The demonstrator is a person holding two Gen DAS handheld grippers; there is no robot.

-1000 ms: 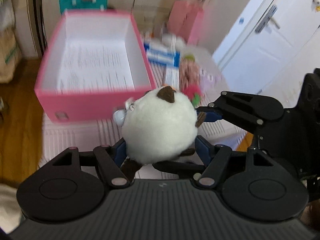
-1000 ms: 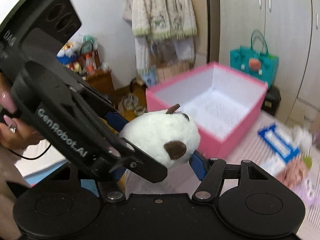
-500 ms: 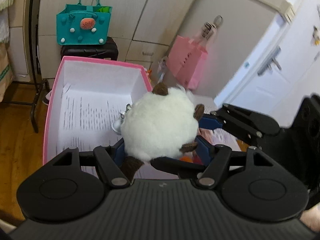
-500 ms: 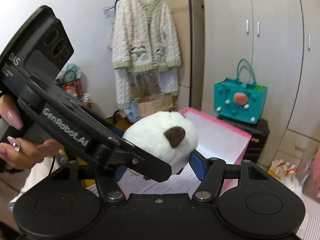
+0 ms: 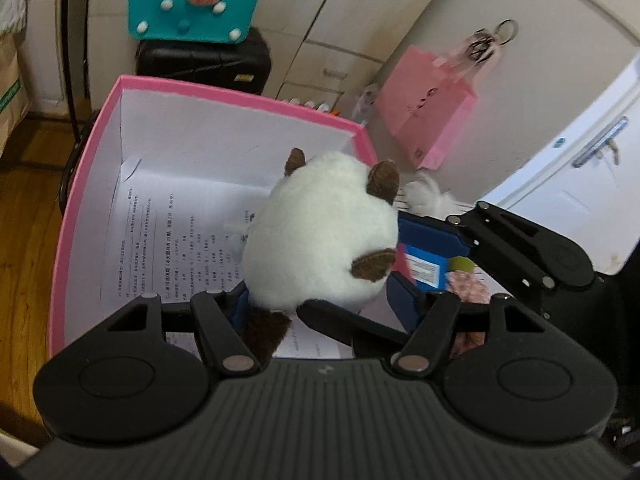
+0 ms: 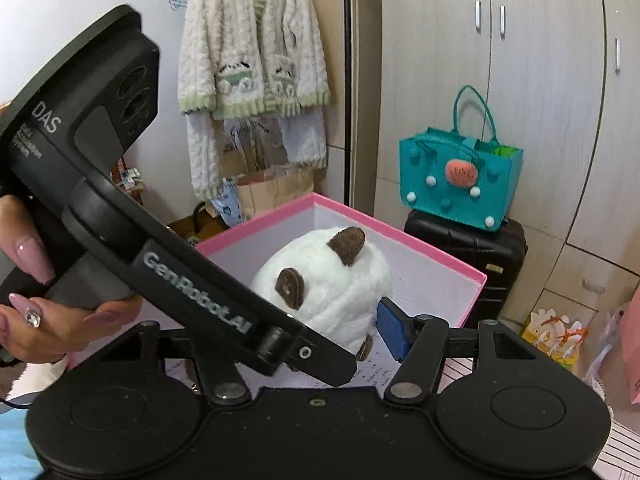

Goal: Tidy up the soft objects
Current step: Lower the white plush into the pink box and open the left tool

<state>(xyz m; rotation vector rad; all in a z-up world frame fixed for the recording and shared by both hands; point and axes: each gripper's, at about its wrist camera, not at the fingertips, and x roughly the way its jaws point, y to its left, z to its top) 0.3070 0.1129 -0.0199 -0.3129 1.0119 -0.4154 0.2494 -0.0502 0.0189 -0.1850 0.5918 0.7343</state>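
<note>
White plush ball (image 5: 320, 236) with brown ears sits between both sets of jaws at once. Left gripper (image 5: 320, 300) clamps its lower sides, blue pads pressed into the fur. Right gripper (image 6: 340, 320) also brackets it: its right blue pad (image 6: 394, 334) touches the toy's flank, the other pad is hidden behind the left tool's body, so we can't tell for sure if that one is truly squeezing

Key relation: toy hangs over the open pink box (image 5: 92, 168), above its right half, close to the right wall and clear of the rim. Below it the box floor is lined with printed paper (image 5: 160, 240), with nothing else in the box that we can see. Toy is roughly round, no real long axis; ears point to the far side and up

Our read: drop is straight down, both tools need to let go or one backs off first. Left is the nearer, firmer hold. Right tool's arm crosses in from the right over the box wall, so it should retreat right and up, not down

Room: plenty to the left and far side inside the box. Right wall is the tight edge. Outside it, on the right, a blue packet (image 5: 424, 268) and a pink fuzzy item (image 5: 468, 284) lie just beside the box. Teal bag (image 6: 460, 180) on a black case (image 6: 464, 252) stands beyond the far wall, well apart

Risk as we judge it: fur snagging a pad on release, toy rolling against the right wall
</note>
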